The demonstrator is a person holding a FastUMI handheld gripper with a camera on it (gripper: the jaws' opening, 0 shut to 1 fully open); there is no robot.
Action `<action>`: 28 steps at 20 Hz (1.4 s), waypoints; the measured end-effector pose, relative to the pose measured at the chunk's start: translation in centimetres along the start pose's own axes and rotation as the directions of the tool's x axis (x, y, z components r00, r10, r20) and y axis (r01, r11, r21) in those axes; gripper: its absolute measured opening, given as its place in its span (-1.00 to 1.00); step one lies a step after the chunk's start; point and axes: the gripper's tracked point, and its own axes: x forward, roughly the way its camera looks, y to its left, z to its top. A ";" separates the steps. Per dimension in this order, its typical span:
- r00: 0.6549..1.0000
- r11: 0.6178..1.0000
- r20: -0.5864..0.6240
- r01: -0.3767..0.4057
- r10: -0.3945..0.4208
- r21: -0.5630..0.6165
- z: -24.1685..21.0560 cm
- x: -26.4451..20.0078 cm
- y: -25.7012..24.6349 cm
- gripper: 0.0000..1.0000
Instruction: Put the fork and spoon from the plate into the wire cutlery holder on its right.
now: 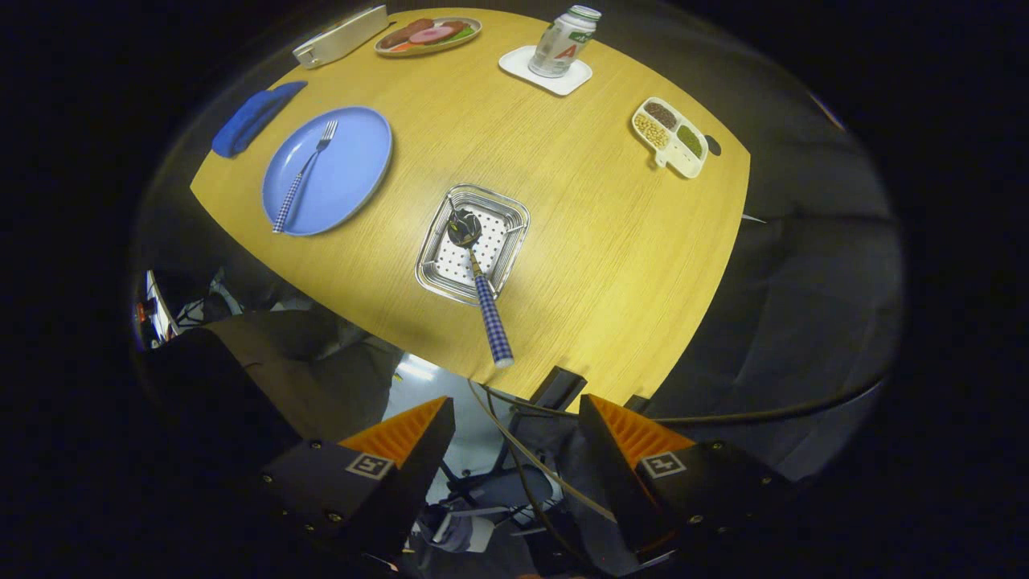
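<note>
A blue plate point(346, 173) lies on the wooden table, left of a metal wire cutlery holder point(508, 211). On the plate rests a fork point(305, 170) with a blue checked handle, its tines pointing away from me. A spoon point(480, 277) with the same checked handle stands in the holder, bowl down, its handle leaning out over the near rim toward me. My gripper point(514, 422) hangs high above the table's near edge, open, with nothing between its fingers. The holder and spoon are well beyond the fingertips.
A blue cloth point(253, 118) lies left of the plate. Farther back are a white box point(342, 36), a plate of food point(428, 34) and a bottle point(565, 40) on a white coaster. A divided snack tray point(671, 137) sits at the right. Cables point(547, 466) hang below the table edge.
</note>
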 end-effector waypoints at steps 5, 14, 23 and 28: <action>0.993 0.988 0.101 -0.079 0.066 0.130 -1.8 -0.1 5.9 0.91; 0.867 0.938 0.411 -0.340 0.282 0.073 7.4 4.0 21.4 0.92; 0.841 0.967 0.497 -0.254 0.213 0.015 14.6 3.1 25.1 0.92; 0.841 0.967 0.498 -0.255 0.212 0.021 16.3 3.3 26.1 0.92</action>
